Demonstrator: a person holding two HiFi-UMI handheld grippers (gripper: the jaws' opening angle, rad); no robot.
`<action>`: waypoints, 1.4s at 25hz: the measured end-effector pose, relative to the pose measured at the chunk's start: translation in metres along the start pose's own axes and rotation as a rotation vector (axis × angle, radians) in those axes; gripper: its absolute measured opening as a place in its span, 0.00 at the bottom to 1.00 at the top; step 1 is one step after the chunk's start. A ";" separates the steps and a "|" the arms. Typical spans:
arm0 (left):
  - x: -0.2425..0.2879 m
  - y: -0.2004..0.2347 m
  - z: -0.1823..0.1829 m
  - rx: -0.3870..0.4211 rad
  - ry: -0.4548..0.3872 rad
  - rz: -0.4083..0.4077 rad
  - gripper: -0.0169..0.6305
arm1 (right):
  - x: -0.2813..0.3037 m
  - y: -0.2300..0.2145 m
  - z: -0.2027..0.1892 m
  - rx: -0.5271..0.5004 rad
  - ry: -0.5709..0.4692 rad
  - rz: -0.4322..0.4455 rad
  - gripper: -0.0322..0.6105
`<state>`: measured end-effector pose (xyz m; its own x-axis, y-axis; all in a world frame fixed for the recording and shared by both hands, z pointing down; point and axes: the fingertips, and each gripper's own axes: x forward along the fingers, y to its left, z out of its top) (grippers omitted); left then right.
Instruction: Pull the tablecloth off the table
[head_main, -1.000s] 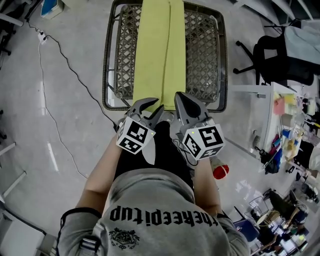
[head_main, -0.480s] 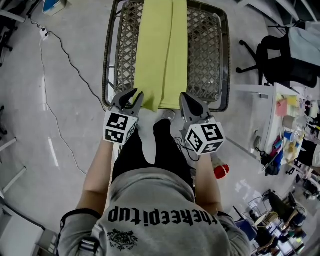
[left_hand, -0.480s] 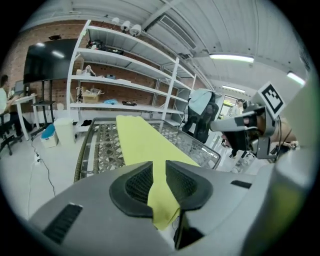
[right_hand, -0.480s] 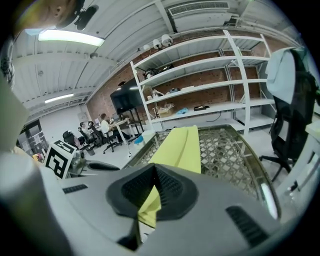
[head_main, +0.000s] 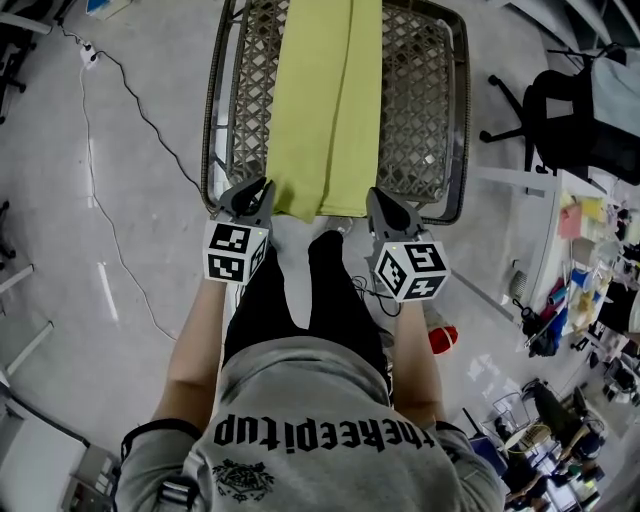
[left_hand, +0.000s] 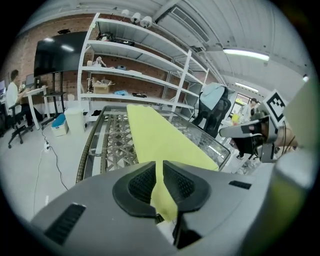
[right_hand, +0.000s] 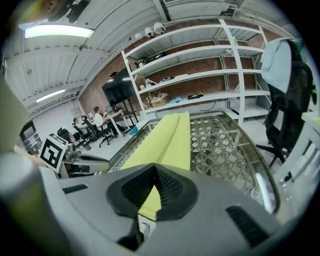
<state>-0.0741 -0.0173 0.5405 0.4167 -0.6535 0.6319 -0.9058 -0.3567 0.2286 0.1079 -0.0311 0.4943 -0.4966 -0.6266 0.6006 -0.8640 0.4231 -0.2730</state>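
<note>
I've put a tool on each near corner of the cloth (head_main: 325, 100) so it pulls off evenly. The right tool (head_main: 385, 200) is clamped tight on its corner, and the left tool (head_main: 250, 190) has just been closing, a slim gap left, with the corner between its pads. The cloth lies down the middle of the counter (head_main: 420, 100), its long axis straight away from me and its near end overhanging.

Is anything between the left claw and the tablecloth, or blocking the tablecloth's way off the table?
Nothing visible does. The left claw has just been closing, with the near corner of the tablecloth between its jaws; the right claw is shut on the other corner. Nothing rests on the tablecloth.
</note>
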 end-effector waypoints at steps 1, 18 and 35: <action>0.001 0.003 -0.002 -0.011 0.004 0.009 0.11 | 0.002 -0.002 -0.003 0.004 0.009 -0.001 0.07; 0.016 0.010 -0.040 -0.087 0.147 -0.009 0.11 | 0.026 -0.026 -0.056 0.062 0.181 -0.028 0.08; 0.033 0.011 -0.064 -0.104 0.289 -0.026 0.22 | 0.037 -0.040 -0.101 0.164 0.313 -0.043 0.29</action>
<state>-0.0750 -0.0002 0.6111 0.4149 -0.4230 0.8056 -0.9041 -0.2909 0.3129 0.1320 -0.0053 0.6032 -0.4316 -0.4001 0.8084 -0.8981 0.2741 -0.3439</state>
